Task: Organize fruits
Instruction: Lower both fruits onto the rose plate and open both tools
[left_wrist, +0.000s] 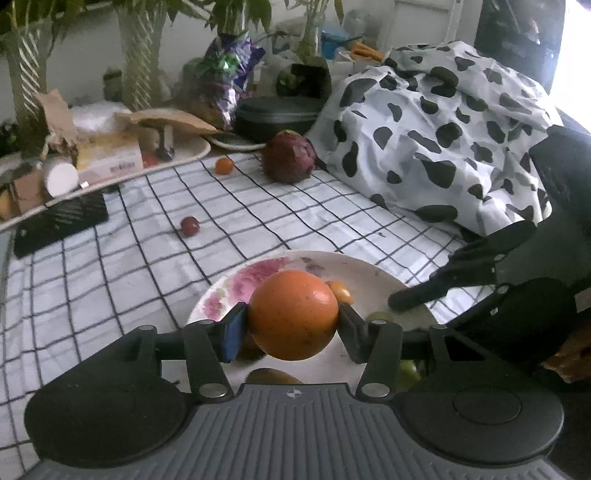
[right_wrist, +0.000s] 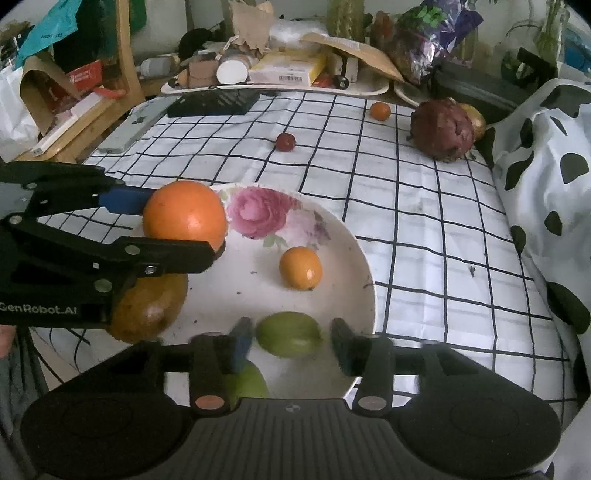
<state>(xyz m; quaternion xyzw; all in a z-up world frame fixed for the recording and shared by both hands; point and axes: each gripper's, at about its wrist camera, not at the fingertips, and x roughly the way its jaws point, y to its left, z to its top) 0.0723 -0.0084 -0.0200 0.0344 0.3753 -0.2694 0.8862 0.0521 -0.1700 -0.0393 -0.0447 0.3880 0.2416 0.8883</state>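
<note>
My left gripper (left_wrist: 293, 325) is shut on a large orange (left_wrist: 293, 314) and holds it above the flowered plate (left_wrist: 362, 269); the orange also shows in the right wrist view (right_wrist: 184, 216), over the plate's left rim (right_wrist: 364, 258). My right gripper (right_wrist: 291, 343) is open, its fingers either side of a green fruit (right_wrist: 288, 332) lying in the plate. The plate also holds a small orange fruit (right_wrist: 300, 267), a brown fruit (right_wrist: 147, 306) and a second green fruit (right_wrist: 249, 380). A dragon fruit (right_wrist: 441, 129), a small orange fruit (right_wrist: 380, 110) and a dark red fruit (right_wrist: 286, 142) lie on the checked cloth.
A cow-print cloth heap (left_wrist: 436, 129) lies along the right side. A cluttered tray with boxes (right_wrist: 280, 70), a black case (right_wrist: 214, 101), a dark pan (left_wrist: 277, 114) and plants stand at the back. A wooden frame (right_wrist: 122, 74) stands at far left.
</note>
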